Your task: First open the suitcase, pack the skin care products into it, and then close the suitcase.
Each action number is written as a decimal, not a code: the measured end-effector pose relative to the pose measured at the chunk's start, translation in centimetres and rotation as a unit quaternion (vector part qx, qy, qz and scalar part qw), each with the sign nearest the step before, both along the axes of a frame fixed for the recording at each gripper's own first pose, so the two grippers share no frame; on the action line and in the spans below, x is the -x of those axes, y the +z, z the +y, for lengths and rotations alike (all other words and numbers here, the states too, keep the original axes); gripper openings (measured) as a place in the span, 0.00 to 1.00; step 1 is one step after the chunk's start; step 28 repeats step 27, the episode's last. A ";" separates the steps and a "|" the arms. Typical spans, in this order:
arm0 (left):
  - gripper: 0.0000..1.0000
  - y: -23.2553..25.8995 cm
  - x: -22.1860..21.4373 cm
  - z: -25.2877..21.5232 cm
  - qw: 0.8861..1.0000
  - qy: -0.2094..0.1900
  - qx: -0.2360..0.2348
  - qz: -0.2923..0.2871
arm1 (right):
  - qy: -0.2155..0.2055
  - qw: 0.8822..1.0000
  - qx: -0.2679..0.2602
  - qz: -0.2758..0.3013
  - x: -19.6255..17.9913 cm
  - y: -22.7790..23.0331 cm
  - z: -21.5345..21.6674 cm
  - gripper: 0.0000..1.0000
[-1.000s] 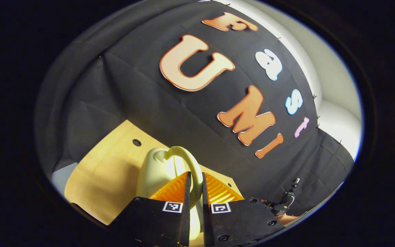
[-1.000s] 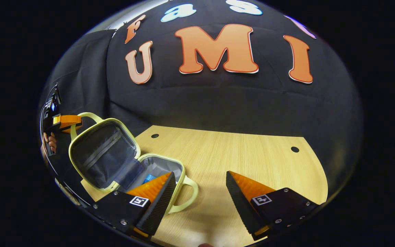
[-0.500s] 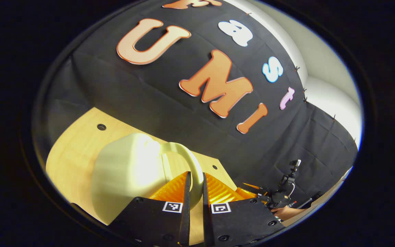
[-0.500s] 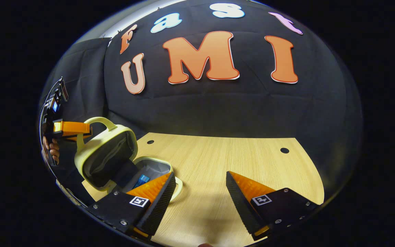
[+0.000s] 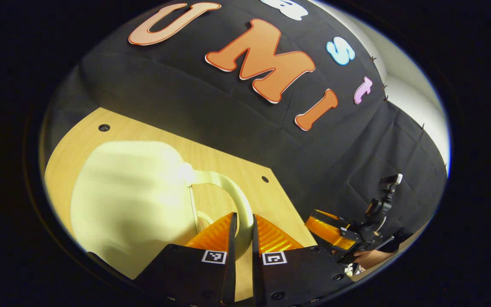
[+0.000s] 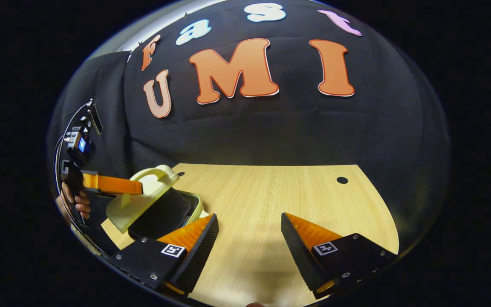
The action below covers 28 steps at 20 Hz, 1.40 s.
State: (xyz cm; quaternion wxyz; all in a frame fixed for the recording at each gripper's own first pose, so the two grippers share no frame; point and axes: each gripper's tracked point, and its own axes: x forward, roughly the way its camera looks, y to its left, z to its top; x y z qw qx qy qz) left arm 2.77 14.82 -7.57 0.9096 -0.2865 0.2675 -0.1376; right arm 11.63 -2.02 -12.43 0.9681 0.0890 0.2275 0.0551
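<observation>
**On the wooden table: lid nearly down, closing step underway**

On the wooden table [image 6: 279, 200], at its left end in the right gripper view, sits the pale yellow suitcase [image 6: 143, 200], its lid tilted low over the base with a dark wedge of lining showing between the two halves. That gap says the closing is not finished; opening looks done, and packing probably too, though from this angle nothing inside the case can be made out, so I cannot confirm the skin care products are in.

Next in size, the lid's outer shell [image 5: 130, 200] spreads wide across the left gripper view, with the lid handle [image 5: 232, 194] arching off its edge.

The left gripper [image 5: 242, 232] has its fingers pinched nearly together on that handle. The right gripper [image 6: 249, 238] hangs above bare tabletop, fingers spread wide and holding nothing.

What remains, by my reading: lower the lid fully onto the base and let go.
</observation>
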 end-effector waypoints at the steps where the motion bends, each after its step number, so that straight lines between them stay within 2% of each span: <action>1: 0.16 -0.8 -0.4 -0.7 1.000 -0.005 -0.025 0.005 | -0.002 1.000 -0.001 -0.001 0.2 0.0 -0.2 0.94; 3: 0.16 -2.9 0.0 -1.7 0.997 -0.017 -0.071 0.022 | -0.002 1.000 -0.001 -0.002 0.4 -0.1 -0.5 0.94; 4: 0.16 -3.7 0.2 -2.5 0.996 -0.032 -0.076 0.033 | -0.001 1.000 -0.002 -0.003 0.4 0.0 -0.4 0.94; 8: 0.18 -4.0 -0.2 -5.4 0.997 -0.044 -0.044 0.046 | 0.000 1.000 -0.005 -0.006 0.3 0.1 -0.2 0.94; 11: 0.18 -4.1 -0.1 -6.0 0.995 -0.051 -0.071 0.040 | 0.001 1.000 -0.001 -0.015 0.4 0.7 -0.3 0.94; 13: 0.43 -3.3 -0.5 -6.0 0.992 -0.061 -0.107 0.017 | -0.002 1.000 0.005 -0.029 0.3 1.6 -0.5 0.94; 14: 0.45 -2.9 -0.6 -6.0 0.990 -0.065 -0.128 0.005 | -0.006 0.999 0.008 -0.037 0.2 2.2 -0.6 0.94; 15: 0.41 -2.8 -0.5 -6.3 0.987 -0.068 -0.147 -0.005 | -0.009 0.999 0.011 -0.048 -0.2 3.1 -0.7 0.94; 16: 0.64 -2.4 -0.4 -6.3 0.984 -0.067 -0.167 -0.015 | -0.013 0.998 0.016 -0.058 -0.4 3.9 -0.8 0.94; 17: 0.77 -1.6 -0.7 -5.7 0.980 -0.059 -0.188 -0.031 | -0.013 0.997 0.022 -0.070 -0.5 4.6 -0.8 0.94; 18: 0.82 -0.8 -1.1 -5.1 0.976 -0.047 -0.207 -0.047 | -0.010 0.996 0.030 -0.079 -0.6 5.3 -0.6 0.94; 20: 0.84 0.9 -1.4 -4.8 0.971 -0.018 -0.229 -0.072 | -0.007 0.994 0.045 -0.100 -0.7 6.8 -0.3 0.94; 22: 0.95 3.6 -2.2 -4.0 0.963 0.021 -0.245 -0.110 | -0.001 0.990 0.062 -0.126 -0.7 8.5 0.2 0.94; 27: 0.98 9.1 -2.1 -1.7 0.927 0.113 -0.285 -0.216 | 0.008 0.976 0.089 -0.200 -0.9 12.5 0.9 0.94; 28: 0.98 9.1 -2.1 -1.7 0.927 0.113 -0.285 -0.216 | 0.008 0.976 0.089 -0.200 -0.9 12.5 0.9 0.94</action>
